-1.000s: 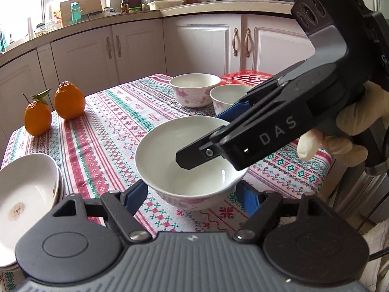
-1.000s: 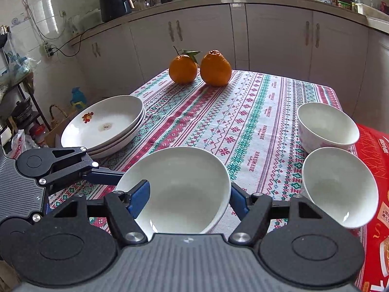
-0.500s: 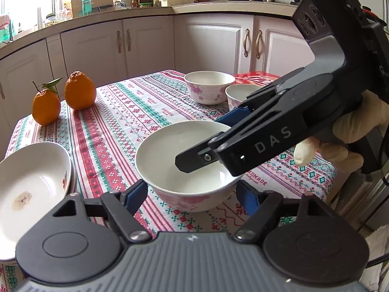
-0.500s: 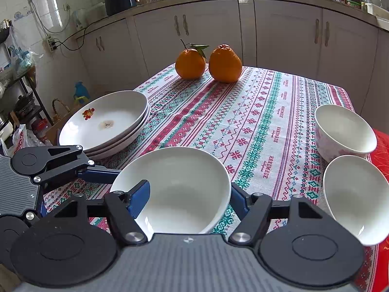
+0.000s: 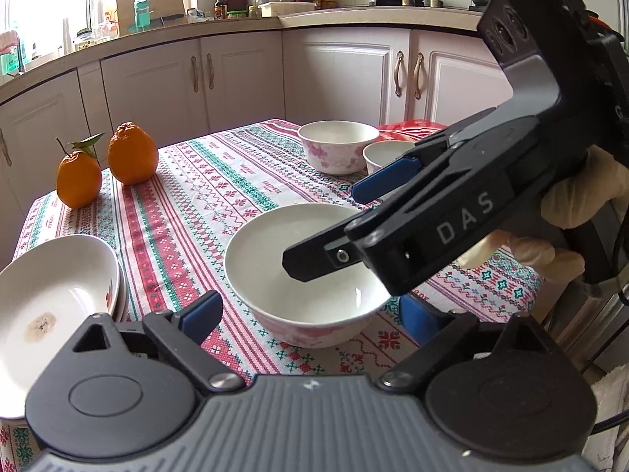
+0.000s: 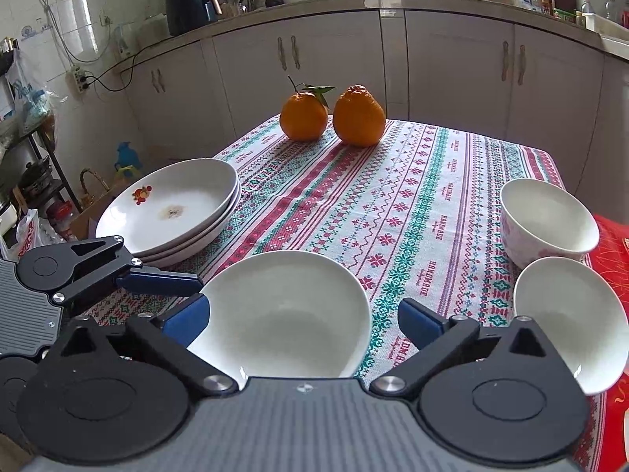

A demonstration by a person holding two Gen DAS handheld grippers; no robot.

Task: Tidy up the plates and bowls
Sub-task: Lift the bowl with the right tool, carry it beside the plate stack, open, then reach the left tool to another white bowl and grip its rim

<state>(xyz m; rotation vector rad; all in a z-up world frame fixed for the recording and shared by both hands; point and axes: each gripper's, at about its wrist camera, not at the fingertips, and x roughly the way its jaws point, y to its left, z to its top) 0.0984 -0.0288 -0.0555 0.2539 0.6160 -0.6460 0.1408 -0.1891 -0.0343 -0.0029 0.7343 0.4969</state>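
Note:
A white bowl (image 5: 298,275) with pink flowers on its outside stands on the striped tablecloth (image 5: 188,212). My left gripper (image 5: 310,316) straddles its near side. Its jaws are opening and both pads stand clear of the wall. My right gripper (image 6: 302,322) straddles the same bowl (image 6: 283,314) from the other side. Its jaws are opening too, with a gap at the right pad. In the left wrist view the right gripper (image 5: 320,228) reaches over the bowl. Two more bowls (image 6: 548,220) (image 6: 570,314) stand close together. A stack of white plates (image 6: 173,204) lies to the left.
Two oranges (image 6: 302,116) (image 6: 358,116) stand at the far end of the table. A red mat (image 6: 613,267) lies under the table's right edge by the bowls. Kitchen cabinets (image 6: 452,70) ring the table. A gloved hand (image 5: 582,200) holds the right gripper.
Both grippers were shut on the near bowl; both pairs of jaws have now spread apart and let go of it. The bowl stands on the cloth. Neither hand has moved much.

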